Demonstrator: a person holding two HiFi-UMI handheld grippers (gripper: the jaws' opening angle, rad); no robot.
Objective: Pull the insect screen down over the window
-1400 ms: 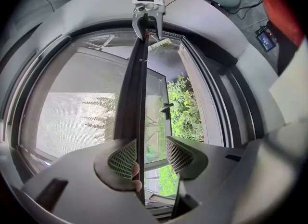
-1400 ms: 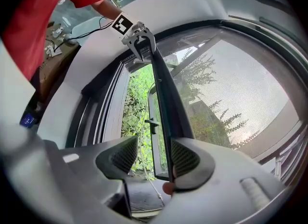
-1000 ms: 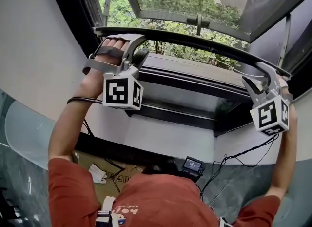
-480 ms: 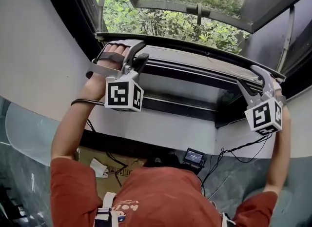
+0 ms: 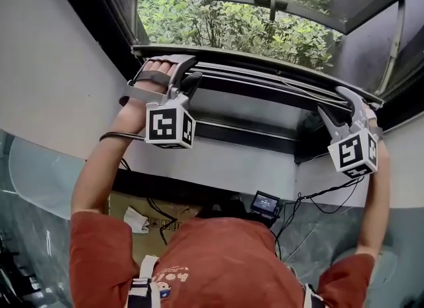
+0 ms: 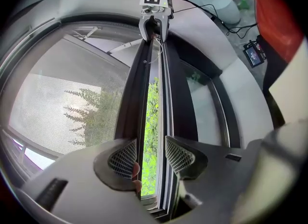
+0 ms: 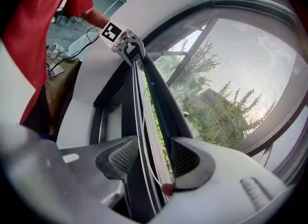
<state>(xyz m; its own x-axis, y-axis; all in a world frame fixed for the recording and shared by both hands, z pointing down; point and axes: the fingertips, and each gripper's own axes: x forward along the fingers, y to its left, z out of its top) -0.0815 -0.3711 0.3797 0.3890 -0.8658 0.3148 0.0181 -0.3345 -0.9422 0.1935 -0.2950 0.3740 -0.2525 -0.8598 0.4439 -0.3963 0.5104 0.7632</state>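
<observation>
The left tool [image 6: 150, 156] and right tool [image 7: 150, 158] each sit partly closed, seemingly clamping the screen's pull bar [image 5: 265, 69].

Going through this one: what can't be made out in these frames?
Head view: the insect screen is cut off at the top by the upper edge.
Head view: the small device has a display too small to read.
Right gripper view: a small red blob by the right gripper is too blurred to identify.
Left gripper view: the screen bar has its near end hidden behind the left gripper, so the grip is unclear.
</observation>
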